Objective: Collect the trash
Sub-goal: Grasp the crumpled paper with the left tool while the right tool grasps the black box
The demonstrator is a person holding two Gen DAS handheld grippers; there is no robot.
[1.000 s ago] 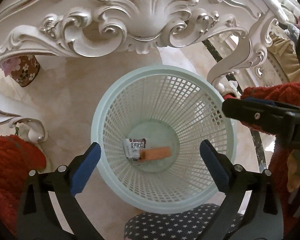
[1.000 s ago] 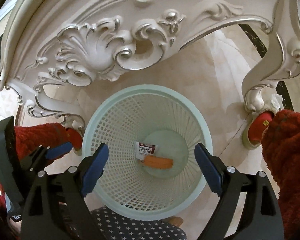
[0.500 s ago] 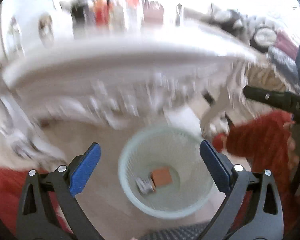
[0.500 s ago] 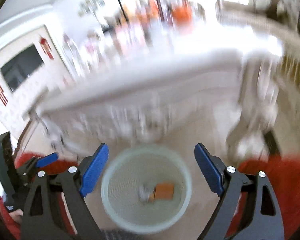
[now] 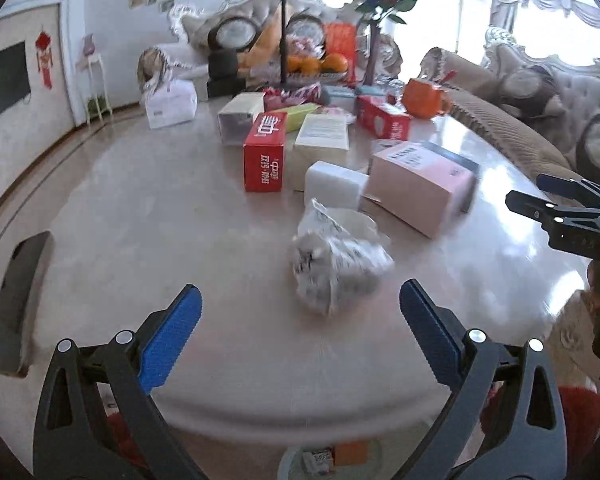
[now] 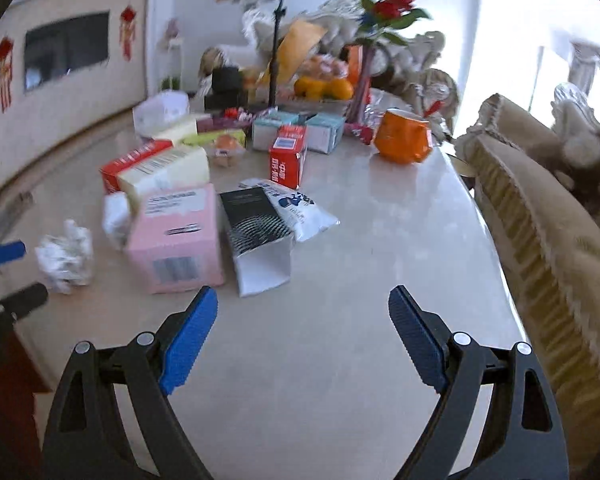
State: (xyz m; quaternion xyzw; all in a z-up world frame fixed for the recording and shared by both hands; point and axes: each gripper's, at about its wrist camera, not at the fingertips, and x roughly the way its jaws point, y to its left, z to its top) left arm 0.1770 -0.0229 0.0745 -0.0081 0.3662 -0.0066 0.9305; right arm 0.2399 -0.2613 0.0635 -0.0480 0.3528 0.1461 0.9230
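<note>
both grippers wide open, empty, over the table [image 5: 148, 216]
we could nudge the pink box [image 5: 420, 184] while grabbing the paper wad [image 5: 336, 260] with our left gripper [image 5: 298, 330].

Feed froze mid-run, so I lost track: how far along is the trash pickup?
Partly done. Two pieces already lie in the basket below the table edge. Nothing is in hand: the left gripper and right gripper both have jaws open and empty. Left: the crumpled paper wad right ahead of the left gripper, and the empty white wrapper beside the black box.

Views up from bin [image 5: 332, 456] to table [image 5: 180, 220].
</note>
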